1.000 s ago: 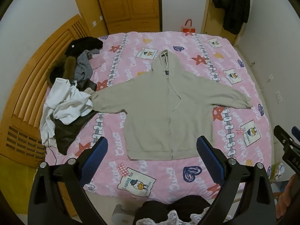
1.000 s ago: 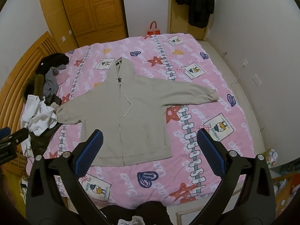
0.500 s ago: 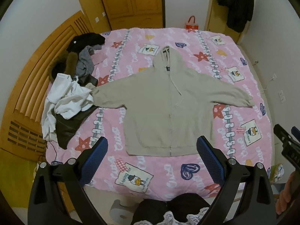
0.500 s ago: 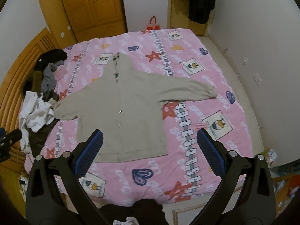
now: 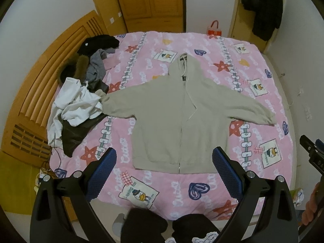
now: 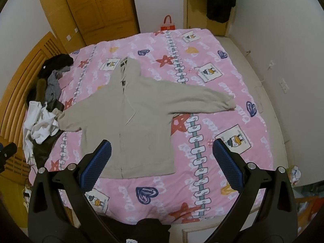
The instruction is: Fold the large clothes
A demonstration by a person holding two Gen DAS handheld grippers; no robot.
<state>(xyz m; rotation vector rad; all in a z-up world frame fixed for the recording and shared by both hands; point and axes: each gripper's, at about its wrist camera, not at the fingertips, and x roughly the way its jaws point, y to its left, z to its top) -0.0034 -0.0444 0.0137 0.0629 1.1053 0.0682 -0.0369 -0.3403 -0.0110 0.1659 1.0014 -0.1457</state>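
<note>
A beige zip hoodie (image 5: 182,111) lies flat and face up on the pink bed (image 5: 202,182), sleeves spread out to both sides, hood toward the far wall. It also shows in the right wrist view (image 6: 137,121). My left gripper (image 5: 165,156) is open and empty, held high above the near edge of the bed, over the hoodie's hem. My right gripper (image 6: 160,147) is open and empty, also high above the bed, over the hoodie's lower right part.
A pile of white, grey, brown and black clothes (image 5: 81,93) lies at the bed's left side by the wooden headboard (image 5: 40,81), touching the hoodie's left cuff. A wooden wardrobe (image 5: 149,4), a red bag (image 5: 214,29) and a hanging dark coat (image 5: 261,6) stand at the far wall.
Both grippers have drawn back and risen, so the bed and hoodie look smaller and farther. The hoodie has not moved. Both grippers stay open.
</note>
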